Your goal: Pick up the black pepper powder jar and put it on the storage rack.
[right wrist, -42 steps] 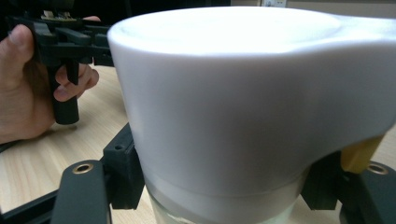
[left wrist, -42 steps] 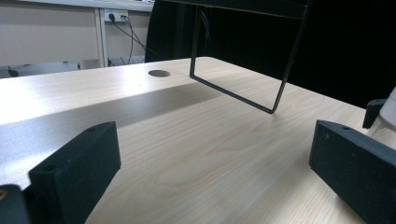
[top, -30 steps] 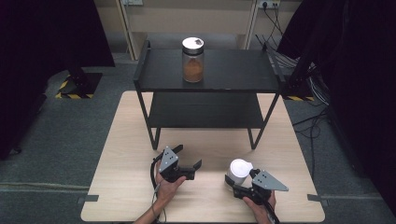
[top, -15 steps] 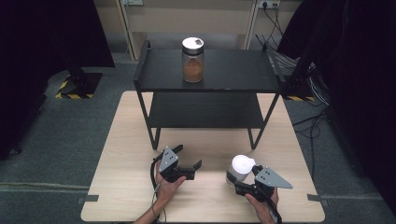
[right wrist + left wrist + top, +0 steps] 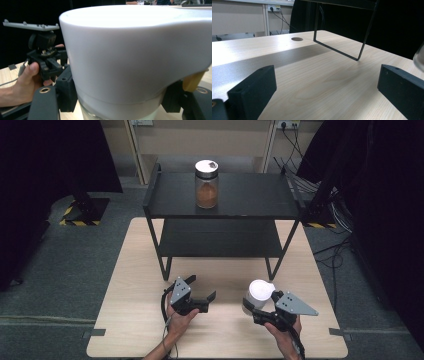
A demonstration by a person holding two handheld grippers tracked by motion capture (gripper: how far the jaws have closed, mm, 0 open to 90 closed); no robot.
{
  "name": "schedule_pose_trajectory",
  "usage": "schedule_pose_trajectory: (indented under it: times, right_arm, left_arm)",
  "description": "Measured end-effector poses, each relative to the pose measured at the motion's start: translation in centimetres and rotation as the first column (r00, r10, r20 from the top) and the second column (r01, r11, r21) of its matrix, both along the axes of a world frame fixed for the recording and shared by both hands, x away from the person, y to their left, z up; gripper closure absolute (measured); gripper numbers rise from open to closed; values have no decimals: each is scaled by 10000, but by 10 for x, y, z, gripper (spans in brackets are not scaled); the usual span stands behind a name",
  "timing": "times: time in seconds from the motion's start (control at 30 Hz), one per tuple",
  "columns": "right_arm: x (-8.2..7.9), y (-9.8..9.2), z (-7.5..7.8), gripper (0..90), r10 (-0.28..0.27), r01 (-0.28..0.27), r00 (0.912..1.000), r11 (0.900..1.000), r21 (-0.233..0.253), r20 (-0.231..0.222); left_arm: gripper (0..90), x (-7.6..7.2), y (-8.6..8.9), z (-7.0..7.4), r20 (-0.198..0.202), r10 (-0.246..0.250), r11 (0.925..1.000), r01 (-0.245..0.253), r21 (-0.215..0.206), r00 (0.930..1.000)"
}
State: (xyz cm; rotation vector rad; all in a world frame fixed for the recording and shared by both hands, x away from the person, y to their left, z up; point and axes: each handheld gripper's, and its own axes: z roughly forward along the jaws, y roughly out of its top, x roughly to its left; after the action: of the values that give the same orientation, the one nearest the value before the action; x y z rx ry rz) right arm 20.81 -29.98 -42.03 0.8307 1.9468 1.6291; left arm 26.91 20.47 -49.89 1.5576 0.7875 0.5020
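A glass jar with a white lid (image 5: 260, 290) is at the front right of the wooden table (image 5: 135, 270). My right gripper (image 5: 258, 309) is shut on it just below the lid. In the right gripper view the lid (image 5: 135, 50) looms close, with a black jaw pressed against each side of the jar. I cannot tell whether the jar rests on the table or hangs just above it. My left gripper (image 5: 202, 288) sits low over the table's front centre, open, with bare wood between its jaws (image 5: 324, 82). A second jar (image 5: 206, 184), with brown contents and a white lid, stands on the top shelf.
A black two-level metal shelf rack (image 5: 250, 195) stands across the back half of the table, its thin leg (image 5: 359, 50) ahead of the left gripper. The lower shelf (image 5: 220, 237) is bare. A cable hole (image 5: 297, 39) is in the tabletop. Dark curtains hang on both sides.
My right gripper has carried the white-lidded jar slightly away from the person, towards the rack. The left gripper has stayed where it was.
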Motion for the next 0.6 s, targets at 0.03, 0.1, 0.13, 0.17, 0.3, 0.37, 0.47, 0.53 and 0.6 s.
schedule_pose_trajectory:
  times: [0.03,0.1,0.13,0.17,0.3,0.37,0.47,0.53,0.6]
  right_arm:
    - [1,0,3,309,2,-2,10000,10000,-1,18]
    - [2,1,9,309,-12,12,10000,10000,-30,31]
    - [3,2,13,309,4,-4,10000,10000,-29,26]
    - [4,2,16,309,24,-24,10000,10000,-17,31]
    - [7,3,28,309,37,-37,9999,10000,-17,164]
    - [9,4,35,309,77,-76,9997,10000,-33,240]
    - [12,6,46,309,148,-145,9993,9999,-88,342]
    - [13,8,53,309,174,-168,9990,9998,-144,403]
    - [15,9,62,309,224,-219,9991,9997,-130,355]
  left_arm:
    - [14,0,0,0,-4,-1,10000,1,-8,10000]
    - [14,0,0,0,-11,-2,10000,2,-13,10000]
    - [14,0,0,0,-7,2,10000,-2,-20,10000]
    - [14,0,0,0,-5,2,10000,-2,-16,10000]
    - [14,0,0,0,-7,-4,10000,4,-3,10000]
    - [14,0,0,0,-5,-5,10000,5,10,10000]
    - [14,0,0,0,-11,2,10000,-2,18,10000]
    - [15,0,0,0,-12,9,10000,-8,10,10000]
    - [15,0,0,0,-8,9,10000,-9,20,10000]
